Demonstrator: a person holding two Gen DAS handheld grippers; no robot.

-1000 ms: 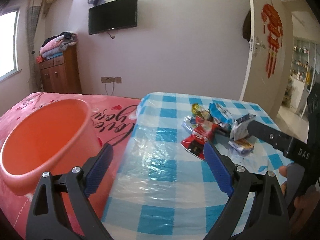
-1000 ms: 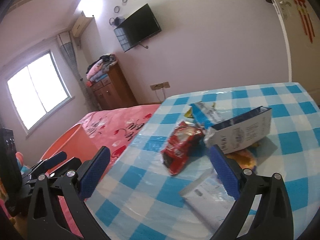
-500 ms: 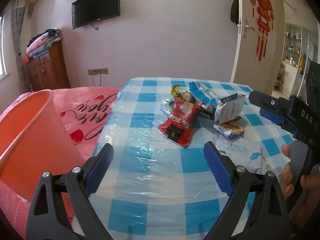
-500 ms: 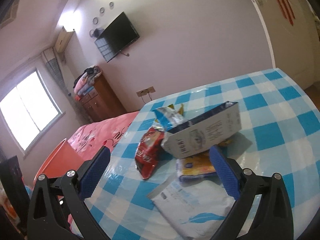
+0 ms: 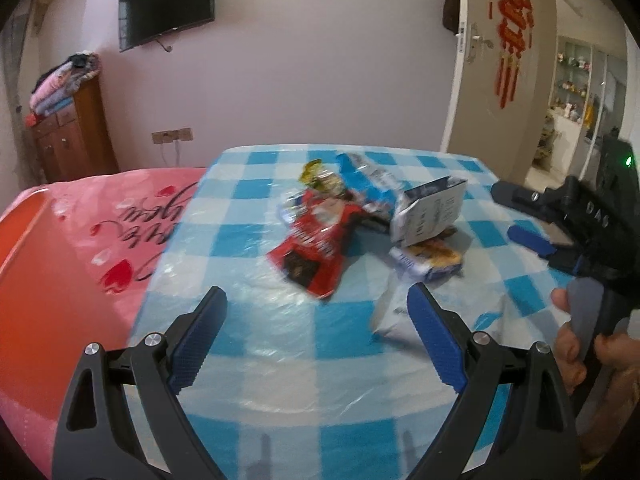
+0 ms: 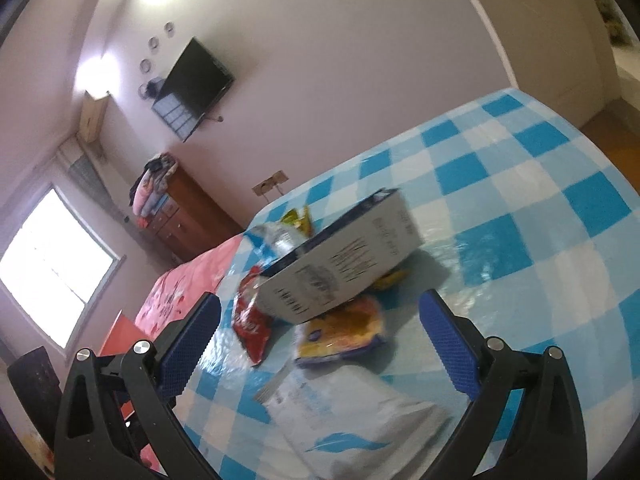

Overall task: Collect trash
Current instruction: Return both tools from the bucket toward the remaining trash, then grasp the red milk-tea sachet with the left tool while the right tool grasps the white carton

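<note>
- Left wrist view: the left hand-held gripper point(image 5: 316, 344) is spread wide and carries nothing, low over the near part of the desk point(image 5: 256, 340) with its blue-checked plastic cover. The trash sits in a loose heap mid-desk: a red snack bag point(image 5: 316, 248) nearest, a grey carton point(image 5: 430, 212) tilted up behind it, a yellow-and-blue wrapper point(image 5: 430, 262) under the carton, a white pouch point(image 5: 394, 316) just beside the right finger, and further wrappers behind, blurred. The right hand-held gripper point(image 5: 520, 216) comes in from the right, also released. An orange bin point(image 5: 52, 280) fills the left edge.
- Right wrist view: the right hand-held gripper point(image 6: 320, 336) is released, empty, and aimed at the heap. The grey carton point(image 6: 340, 276) leans on the red snack bag point(image 6: 250, 328) and the yellow-and-blue wrapper point(image 6: 344, 332); the white pouch point(image 6: 352, 424) lies flat nearest the camera, between the fingers in the picture.
- Handling, as a judgement: everything looks light. The carton is probably the stiffest piece; pinch it across its narrow faces, gently, since an empty one would likely crush. The foil bags look thin, crinkly and slippery; take a raised, crumpled edge. The flat pouch offers little to grip against the slick cover, so its lifted corner seems the best spot.
</note>
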